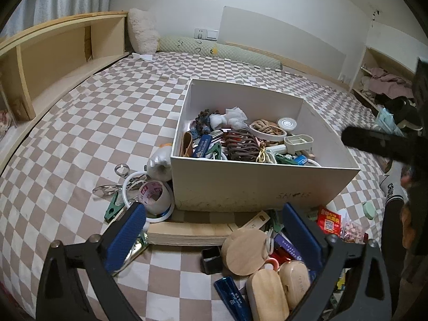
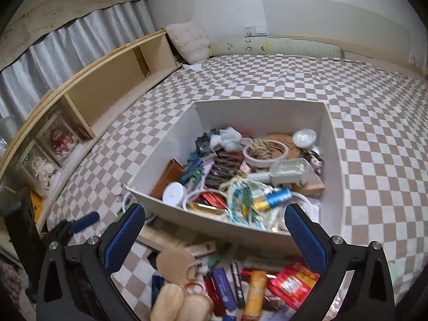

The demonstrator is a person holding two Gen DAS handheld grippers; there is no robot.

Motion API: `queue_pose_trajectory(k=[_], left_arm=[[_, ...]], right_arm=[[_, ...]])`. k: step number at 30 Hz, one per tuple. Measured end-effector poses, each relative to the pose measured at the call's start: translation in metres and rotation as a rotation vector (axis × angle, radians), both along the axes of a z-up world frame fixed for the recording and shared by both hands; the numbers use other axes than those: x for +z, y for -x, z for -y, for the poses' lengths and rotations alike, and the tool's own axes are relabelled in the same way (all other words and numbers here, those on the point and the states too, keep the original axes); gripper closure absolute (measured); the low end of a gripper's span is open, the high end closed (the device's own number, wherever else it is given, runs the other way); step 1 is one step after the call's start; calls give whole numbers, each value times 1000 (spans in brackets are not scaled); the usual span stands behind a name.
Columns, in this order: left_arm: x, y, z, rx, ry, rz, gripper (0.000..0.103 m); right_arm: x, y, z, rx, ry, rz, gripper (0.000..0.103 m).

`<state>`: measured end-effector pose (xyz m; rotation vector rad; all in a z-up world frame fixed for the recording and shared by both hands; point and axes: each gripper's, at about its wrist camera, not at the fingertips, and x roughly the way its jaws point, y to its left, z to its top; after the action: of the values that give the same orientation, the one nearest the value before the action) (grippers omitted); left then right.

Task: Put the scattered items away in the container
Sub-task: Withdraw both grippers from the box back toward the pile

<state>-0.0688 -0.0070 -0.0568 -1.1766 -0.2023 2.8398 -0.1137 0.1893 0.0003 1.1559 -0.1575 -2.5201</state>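
**boxwatcher:** White cardboard, that's the container (image 1: 256, 184) — an open box sitting on the bed, already packed. I can pick out a brown hair claw (image 1: 242, 147), a roll of white tape (image 1: 267, 131) with rope coiled inside it, a small round lidded tub (image 1: 287, 123), crumpled white tissue (image 1: 227, 116), a blue battery (image 2: 278, 196) and a white puck-shaped thing (image 2: 174, 193) near the front wall.

**tidy_tom:** And the stuff outside it?

**boxwatcher:** Scattered items sit right up against the near wall. Wooden round lid (image 1: 244, 251), two pale wooden blocks (image 1: 267, 294), a dark blue pen case (image 1: 234, 298), a red packet (image 1: 329, 220), a small black box (image 1: 211, 260). Off the box's left corner there's a patterned tape roll (image 1: 155, 195), a green clip (image 1: 113, 207) and a clear ring (image 1: 121, 170). A flat wooden board (image 1: 187, 231) lies along the front of the box.

**tidy_tom:** Grippers?

**boxwatcher:** Left gripper (image 1: 214, 224) is spread wide, nothing between the blue pads. Right gripper (image 2: 214, 227) is also spread apart and empty, hanging over the pile with the box just ahead. That view is a bit blurred.

**tidy_tom:** Room?

**boxwatcher:** Brown-and-white checkered sheet (image 1: 107, 107), wooden shelf headboard (image 1: 53, 53) on the left under grey curtains (image 2: 67, 40), a fluffy pillow (image 1: 143, 30) and a green bolster (image 1: 214, 50) at the white wall.
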Motion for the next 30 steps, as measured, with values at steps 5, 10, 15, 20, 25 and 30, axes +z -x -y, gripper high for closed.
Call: queue_pose_trajectory(k=[5, 10, 15, 20, 25, 30], left_arm=[[-1, -3, -7, -5, 26, 10, 0], [-4, -8, -13, -14, 42, 5, 0], [-9, -11, -14, -12, 46, 10, 0], [-13, -14, -9, -9, 34, 11, 0], [-15, -21, -2, 1, 34, -10, 0], [-21, -27, 2, -15, 35, -15, 0]], right_arm=[[-6, -16, -8, -13, -46, -5, 0], [-11, -32, -18, -21, -67, -22, 0], [-20, -47, -29, -28, -63, -67, 0], [-31, -57, -38, -47, -51, -101, 0], [-46, -65, -40, -57, -60, -113, 0], [-59, -72, -42, -58, -53, -114, 0]])
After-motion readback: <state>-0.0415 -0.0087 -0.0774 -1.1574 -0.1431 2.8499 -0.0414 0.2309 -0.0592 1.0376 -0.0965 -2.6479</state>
